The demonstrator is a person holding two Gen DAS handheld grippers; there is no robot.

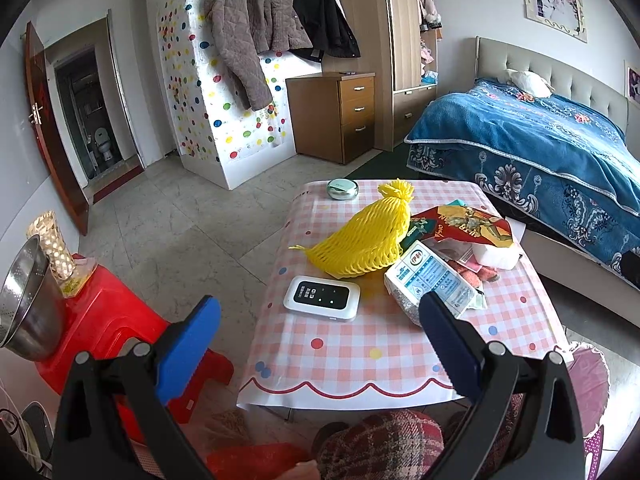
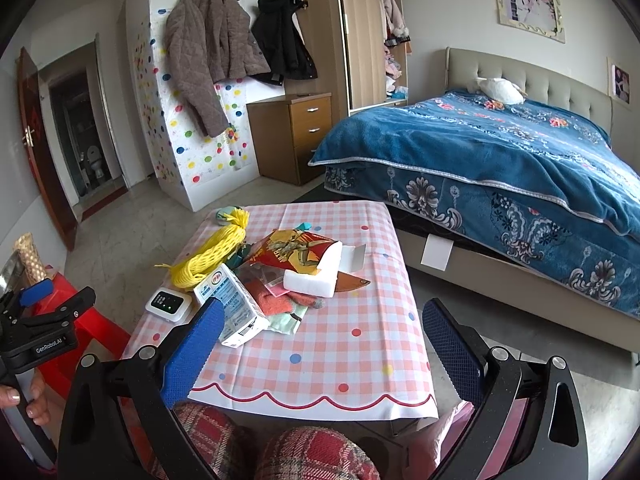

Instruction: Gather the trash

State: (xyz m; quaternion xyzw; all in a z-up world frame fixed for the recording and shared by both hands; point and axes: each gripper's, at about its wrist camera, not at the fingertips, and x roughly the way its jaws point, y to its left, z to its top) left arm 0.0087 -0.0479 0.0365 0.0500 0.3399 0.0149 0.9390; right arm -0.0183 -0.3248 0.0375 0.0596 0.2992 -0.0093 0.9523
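A pile of trash lies on the small table with the pink checked cloth (image 1: 360, 356) (image 2: 340, 344): a yellow foam fruit net (image 1: 360, 240) (image 2: 208, 256), a white milk carton (image 1: 432, 280) (image 2: 232, 300), a red snack bag (image 1: 468, 224) (image 2: 296, 252), a white foam block (image 1: 496, 256) (image 2: 316, 276) and orange wrappers (image 2: 272, 300). My left gripper (image 1: 320, 344) is open and empty, above the table's near left edge. It also shows in the right wrist view (image 2: 48, 300). My right gripper (image 2: 320, 348) is open and empty above the table's near edge.
A white pocket router (image 1: 322, 298) (image 2: 168, 304) and a round green tin (image 1: 342, 190) lie on the table. A red stool (image 1: 108, 320) at the left carries a steel colander (image 1: 28, 304). A bed with a blue cover (image 2: 500, 160) stands to the right. The person's knees (image 2: 280, 452) are below.
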